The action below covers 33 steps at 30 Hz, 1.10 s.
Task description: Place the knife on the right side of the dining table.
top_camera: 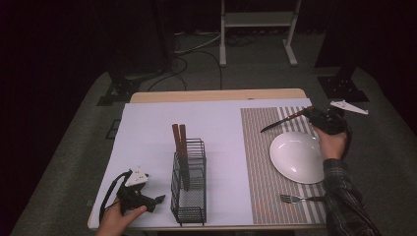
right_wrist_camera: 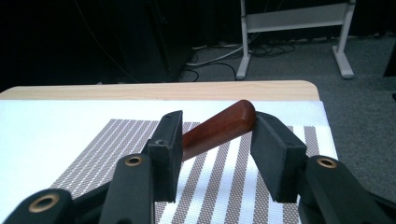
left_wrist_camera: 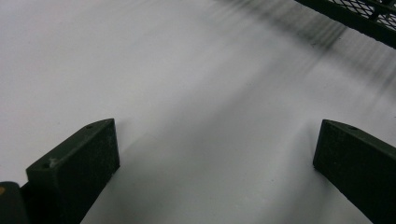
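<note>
knife (right_wrist_camera: 219,128): glossy red-brown wooden handle, dark blade, lying between right gripper (right_wrist_camera: 212,140) jaws, which stand released | left gripper (left_wrist_camera: 215,163): released, nothing between its jaws | counts: knives in wire rack (top_camera: 189,184) 2; white plate (top_camera: 297,157) 1; fork (top_camera: 295,199) 1

A dim lab or recording studio, not a home: a small table (top_camera: 216,95) set like a dining place stands on grey carpet (top_camera: 74,147), with loose cables (top_camera: 196,49), black equipment stands (top_camera: 344,83) and a white metal frame (top_camera: 258,19) behind.

A knife (top_camera: 284,120) lies on the placemat (top_camera: 258,162) behind the plate (top_camera: 297,156), fork (top_camera: 297,198) in front.
</note>
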### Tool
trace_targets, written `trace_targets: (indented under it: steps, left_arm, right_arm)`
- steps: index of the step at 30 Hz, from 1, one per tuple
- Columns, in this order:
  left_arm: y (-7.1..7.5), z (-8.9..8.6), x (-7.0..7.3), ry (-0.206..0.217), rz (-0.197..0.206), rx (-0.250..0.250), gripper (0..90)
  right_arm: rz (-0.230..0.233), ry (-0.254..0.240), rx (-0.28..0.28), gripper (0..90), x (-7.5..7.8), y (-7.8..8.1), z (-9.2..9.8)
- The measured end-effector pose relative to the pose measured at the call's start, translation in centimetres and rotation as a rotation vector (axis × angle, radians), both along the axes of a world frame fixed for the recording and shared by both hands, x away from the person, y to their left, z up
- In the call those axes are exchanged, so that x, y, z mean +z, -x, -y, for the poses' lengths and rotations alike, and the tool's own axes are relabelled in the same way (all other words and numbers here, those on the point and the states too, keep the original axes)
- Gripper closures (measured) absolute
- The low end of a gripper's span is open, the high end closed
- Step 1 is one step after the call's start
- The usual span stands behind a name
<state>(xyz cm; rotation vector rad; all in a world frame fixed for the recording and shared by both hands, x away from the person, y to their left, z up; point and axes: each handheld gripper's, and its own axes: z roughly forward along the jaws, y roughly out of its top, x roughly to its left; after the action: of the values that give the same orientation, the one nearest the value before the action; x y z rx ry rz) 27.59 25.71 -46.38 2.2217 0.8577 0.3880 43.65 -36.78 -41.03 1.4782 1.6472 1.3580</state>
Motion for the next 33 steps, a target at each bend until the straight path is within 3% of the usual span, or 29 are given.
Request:
trace_targets:
  steps: [22,33]
  left_arm:
    - [0.0,0.0,0.0,0.000,0.000,0.000,0.0]
    - [0.0,0.0,0.0,-0.001,0.001,0.001,0.0]
  right_arm:
    - [-0.063,-0.007,-0.046,49.2,-2.0,-0.2,1.1]
    - [-0.119,-0.002,-0.073,49.0,-2.7,-0.5,1.2]
